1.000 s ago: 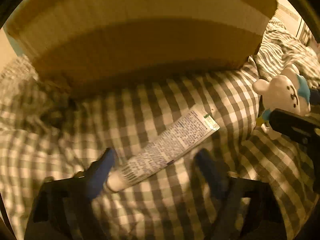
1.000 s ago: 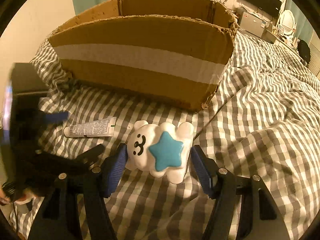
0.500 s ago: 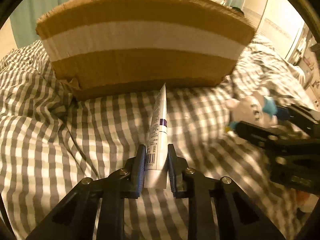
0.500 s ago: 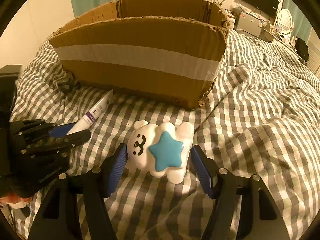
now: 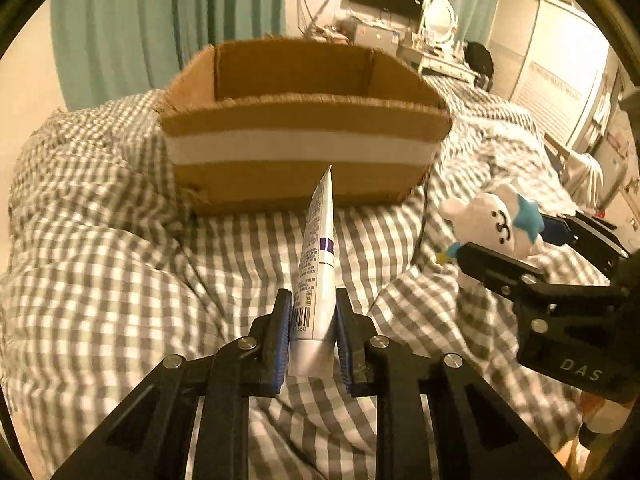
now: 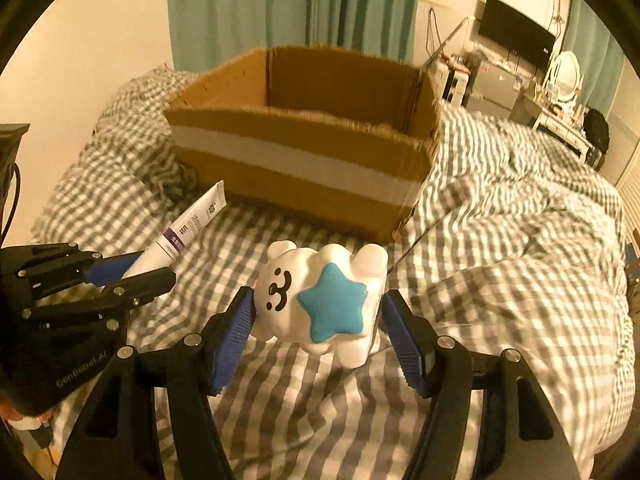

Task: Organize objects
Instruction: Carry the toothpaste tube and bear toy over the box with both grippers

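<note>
Left hand-held gripper (image 5: 310, 312) has lifted tube (image 5: 318, 256) toward box (image 5: 300, 148).

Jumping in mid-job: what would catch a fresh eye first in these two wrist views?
The open cardboard box with its white tape band sits straight ahead on the checked bedspread. The left gripper is clamped on a white tube that points at the box. Beside it, the right gripper grips a white plush toy bearing a blue star.

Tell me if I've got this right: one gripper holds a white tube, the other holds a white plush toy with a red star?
Nearly. The star on the white plush toy is blue, not red, as the right wrist view shows. The white tube is indeed held.
</note>
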Tool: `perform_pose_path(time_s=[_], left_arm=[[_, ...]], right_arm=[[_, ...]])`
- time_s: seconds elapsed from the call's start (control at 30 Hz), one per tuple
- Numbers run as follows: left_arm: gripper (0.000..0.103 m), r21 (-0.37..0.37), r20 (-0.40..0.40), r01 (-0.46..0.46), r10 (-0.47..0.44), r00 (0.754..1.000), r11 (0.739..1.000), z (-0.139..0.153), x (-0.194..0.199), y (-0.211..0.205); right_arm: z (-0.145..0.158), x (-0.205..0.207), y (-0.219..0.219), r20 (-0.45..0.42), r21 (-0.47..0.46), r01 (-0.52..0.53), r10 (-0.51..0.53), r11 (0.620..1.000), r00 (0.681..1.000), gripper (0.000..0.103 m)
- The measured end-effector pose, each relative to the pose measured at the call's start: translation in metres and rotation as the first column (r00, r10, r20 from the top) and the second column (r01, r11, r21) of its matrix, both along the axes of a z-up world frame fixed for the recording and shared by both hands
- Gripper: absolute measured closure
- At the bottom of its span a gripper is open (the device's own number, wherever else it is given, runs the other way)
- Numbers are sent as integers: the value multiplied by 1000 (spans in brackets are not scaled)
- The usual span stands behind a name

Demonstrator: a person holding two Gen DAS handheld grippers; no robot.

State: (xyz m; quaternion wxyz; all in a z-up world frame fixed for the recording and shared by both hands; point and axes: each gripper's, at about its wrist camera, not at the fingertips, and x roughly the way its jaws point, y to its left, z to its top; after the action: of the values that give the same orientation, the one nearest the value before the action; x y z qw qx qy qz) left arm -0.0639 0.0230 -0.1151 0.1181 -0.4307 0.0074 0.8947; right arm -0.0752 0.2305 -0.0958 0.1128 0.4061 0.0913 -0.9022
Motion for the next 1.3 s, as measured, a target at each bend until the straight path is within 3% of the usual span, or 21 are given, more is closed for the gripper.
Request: perform_pose_path(time_s=[0.17, 0.37, 0.63, 0.93, 1.13, 1.3], left_arm=[[82, 6, -108, -62, 63, 992, 998, 47, 9, -15], [82, 30, -193, -67, 72, 979, 997, 108, -7, -18], [82, 18, -235, -41, 45, 971, 999, 147, -59, -9], [82, -4, -166, -35, 34, 986, 999, 131, -151, -4], [82, -33, -99, -60, 56, 994, 998, 100, -208, -6], [82, -66, -24, -56, 55, 998, 996, 62, -240, -1]], right_arm=[[41, 14, -3, -89, -4, -27, 26, 1000, 996, 39], [90, 16, -9, -195, 22, -61, 64, 998, 979, 39], [133, -31, -12, -239, 20, -91, 93, 996, 967, 39], [140, -123, -11, -194, 0, -96, 94, 995, 976, 39], [110, -192, -4, -113, -12, -79, 77, 997, 991, 39], [67, -245, -2, -12, -7, -71, 71, 997, 997, 39]])
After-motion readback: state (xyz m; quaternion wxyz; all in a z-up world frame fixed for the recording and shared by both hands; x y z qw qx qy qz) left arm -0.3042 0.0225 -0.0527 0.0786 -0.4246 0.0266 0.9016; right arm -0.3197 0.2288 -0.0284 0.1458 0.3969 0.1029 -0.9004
